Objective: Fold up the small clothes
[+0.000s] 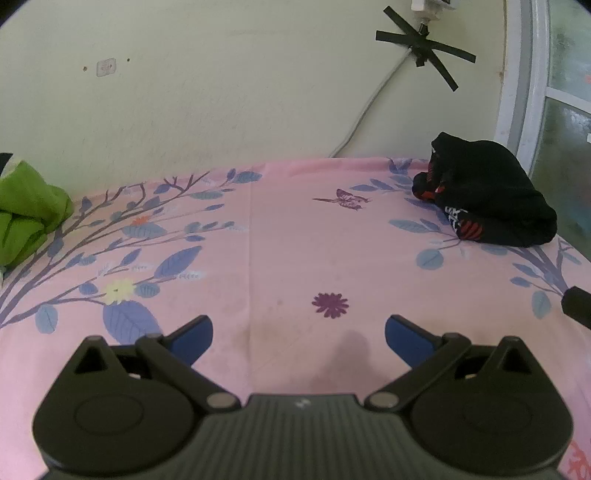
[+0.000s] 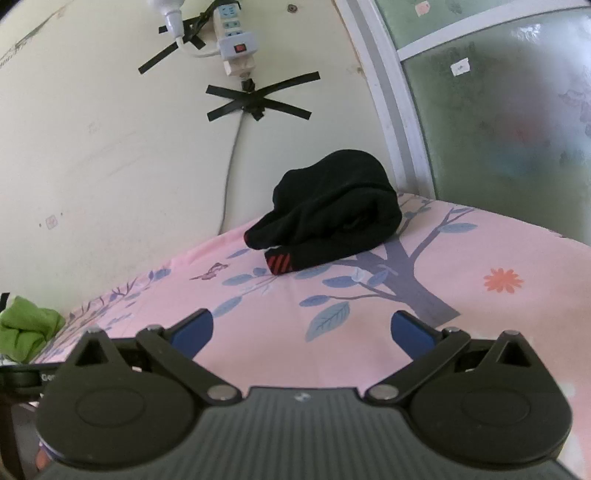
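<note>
Nearby: green cloth [image 1: 26, 206], black garment [image 2: 332, 218].

**Bed, wall and window**

A pink bedsheet [image 1: 280, 236] printed with blue-leaved branches, a butterfly [image 1: 343, 199] and small flowers covers the bed. Behind it stands a pale cream wall [image 1: 221, 92]. A white power strip [image 2: 232, 33] hangs there, its grey cable [image 2: 231, 162] running down to the bed under crossed strips of black tape [image 2: 258, 98]. A white-framed frosted window [image 2: 498, 122] stands to the right.
</note>
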{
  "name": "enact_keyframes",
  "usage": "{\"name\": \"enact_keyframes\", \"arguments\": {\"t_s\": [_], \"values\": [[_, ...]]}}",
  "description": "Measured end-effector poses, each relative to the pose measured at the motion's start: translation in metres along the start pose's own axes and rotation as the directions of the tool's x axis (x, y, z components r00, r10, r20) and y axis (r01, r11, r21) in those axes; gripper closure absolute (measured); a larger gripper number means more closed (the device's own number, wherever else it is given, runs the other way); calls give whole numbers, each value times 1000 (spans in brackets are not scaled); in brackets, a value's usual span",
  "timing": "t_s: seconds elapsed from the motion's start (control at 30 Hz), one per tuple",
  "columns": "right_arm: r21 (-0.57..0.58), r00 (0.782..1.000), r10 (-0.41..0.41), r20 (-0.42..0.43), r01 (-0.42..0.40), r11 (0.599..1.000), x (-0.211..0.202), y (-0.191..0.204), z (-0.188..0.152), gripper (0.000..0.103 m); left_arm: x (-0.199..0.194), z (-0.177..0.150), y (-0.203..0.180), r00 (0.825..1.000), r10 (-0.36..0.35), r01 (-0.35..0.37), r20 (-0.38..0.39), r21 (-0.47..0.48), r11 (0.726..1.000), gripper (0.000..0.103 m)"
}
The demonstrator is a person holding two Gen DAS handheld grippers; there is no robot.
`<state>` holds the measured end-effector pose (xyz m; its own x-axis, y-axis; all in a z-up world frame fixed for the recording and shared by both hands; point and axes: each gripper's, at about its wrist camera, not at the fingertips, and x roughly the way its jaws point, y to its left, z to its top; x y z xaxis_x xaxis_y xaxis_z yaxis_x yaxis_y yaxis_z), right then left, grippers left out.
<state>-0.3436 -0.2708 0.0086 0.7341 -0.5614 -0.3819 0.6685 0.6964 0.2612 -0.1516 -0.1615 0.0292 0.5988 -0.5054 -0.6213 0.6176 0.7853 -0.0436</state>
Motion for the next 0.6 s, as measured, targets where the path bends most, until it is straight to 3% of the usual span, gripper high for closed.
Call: {"name": "enact_keyframes", "arguments": {"t_s": [0.6], "values": [[5, 1000, 9, -20, -9, 1000, 4, 1, 0, 6, -10, -1, 0, 999, 18, -19, 42, 8, 1000, 0]]}}
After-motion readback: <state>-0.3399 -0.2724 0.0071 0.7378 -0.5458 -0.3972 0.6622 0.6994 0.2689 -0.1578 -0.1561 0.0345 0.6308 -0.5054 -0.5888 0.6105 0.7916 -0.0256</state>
